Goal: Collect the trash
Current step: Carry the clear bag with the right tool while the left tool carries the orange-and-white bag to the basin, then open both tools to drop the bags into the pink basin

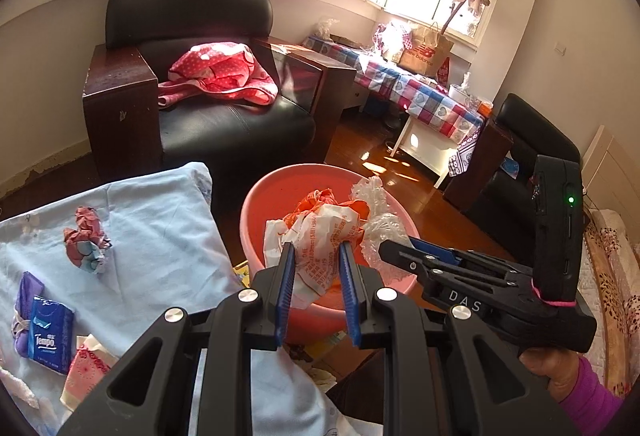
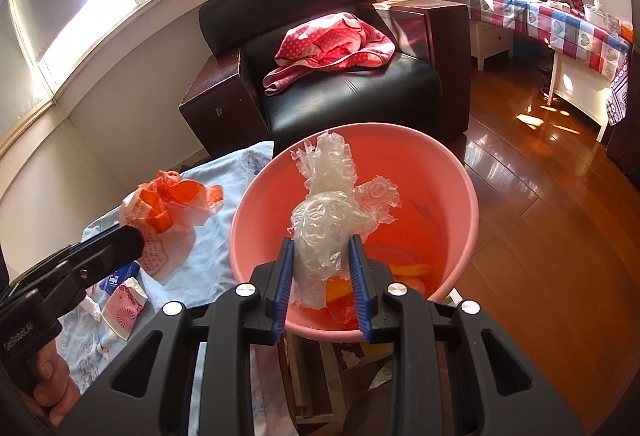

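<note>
- Left gripper (image 1: pixel 317 256) clamped on a crumpled orange-and-white wrapper (image 1: pixel 320 232), held in front of the pink basin (image 1: pixel 264 196).
- Right gripper (image 2: pixel 322 254) closed around a wad of clear plastic film (image 2: pixel 332 220), held over the basin's inside, above orange scraps (image 2: pixel 404 272) at its bottom.
- On the light blue cloth (image 1: pixel 160 212) beside the basin: crumpled red-and-blue paper (image 1: pixel 86 238), Tempo tissue pack (image 1: pixel 48 334).

A lived-in home sitting room. Beyond the tongs stands a black leather armchair (image 2: pixel 340 76). A checked-cloth table (image 2: pixel 560 20) lies right.
</note>
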A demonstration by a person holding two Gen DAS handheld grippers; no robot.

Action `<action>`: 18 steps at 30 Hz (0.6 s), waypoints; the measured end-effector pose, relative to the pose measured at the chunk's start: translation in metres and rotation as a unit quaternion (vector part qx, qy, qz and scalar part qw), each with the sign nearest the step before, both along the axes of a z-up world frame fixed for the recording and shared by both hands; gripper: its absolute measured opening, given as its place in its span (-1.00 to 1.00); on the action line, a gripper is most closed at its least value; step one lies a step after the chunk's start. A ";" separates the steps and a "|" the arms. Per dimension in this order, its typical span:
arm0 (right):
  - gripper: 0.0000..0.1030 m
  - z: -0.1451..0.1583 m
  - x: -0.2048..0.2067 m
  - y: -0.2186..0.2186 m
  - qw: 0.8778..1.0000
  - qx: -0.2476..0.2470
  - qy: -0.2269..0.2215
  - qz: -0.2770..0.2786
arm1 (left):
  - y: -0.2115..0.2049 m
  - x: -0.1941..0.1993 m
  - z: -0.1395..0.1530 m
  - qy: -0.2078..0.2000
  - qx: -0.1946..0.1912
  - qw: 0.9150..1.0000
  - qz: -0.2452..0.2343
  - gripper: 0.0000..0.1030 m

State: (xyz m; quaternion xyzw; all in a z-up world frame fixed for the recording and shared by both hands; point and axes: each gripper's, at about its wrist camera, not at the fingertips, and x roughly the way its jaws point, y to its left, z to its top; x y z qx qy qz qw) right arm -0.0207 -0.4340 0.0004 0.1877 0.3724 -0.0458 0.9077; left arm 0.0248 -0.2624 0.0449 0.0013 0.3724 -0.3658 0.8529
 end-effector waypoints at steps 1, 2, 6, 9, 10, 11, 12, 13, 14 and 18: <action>-0.46 -0.001 -0.001 -0.002 1.000 0.000 0.001 -0.003 | -0.006 0.002 -0.003 0.005 -0.001 1.000 -0.003 -0.59; -0.46 -0.003 -0.002 -0.004 1.000 -0.001 0.002 -0.005 | -0.011 0.004 -0.007 0.011 0.000 1.000 -0.004 -0.59; -0.46 -0.009 -0.004 -0.012 1.000 0.000 0.006 -0.015 | -0.031 0.013 -0.025 0.042 0.004 0.999 -0.005 -0.58; -0.40 -0.015 -0.004 -0.020 1.000 0.006 0.014 -0.024 | -0.038 0.019 -0.037 0.060 0.011 0.998 0.000 -0.56; -0.38 -0.016 -0.003 -0.022 1.000 0.008 0.016 -0.026 | -0.039 0.020 -0.039 0.064 0.012 0.998 0.004 -0.53; -0.35 -0.018 -0.003 -0.024 0.999 0.009 0.017 -0.028 | -0.039 0.021 -0.041 0.067 0.013 0.998 0.006 -0.43; -0.34 -0.019 -0.003 -0.026 0.999 0.010 0.018 -0.030 | -0.040 0.022 -0.043 0.067 0.015 0.998 0.007 -0.38; -0.34 -0.020 -0.003 -0.027 0.999 0.011 0.018 -0.030 | -0.040 0.022 -0.043 0.067 0.017 0.998 0.009 -0.30; -0.34 -0.020 -0.003 -0.027 0.999 0.011 0.018 -0.029 | -0.039 0.022 -0.044 0.067 0.017 0.998 0.010 -0.28; -0.34 -0.020 -0.003 -0.026 0.999 0.007 0.017 -0.027 | -0.037 0.021 -0.040 0.060 0.015 0.998 0.007 -0.28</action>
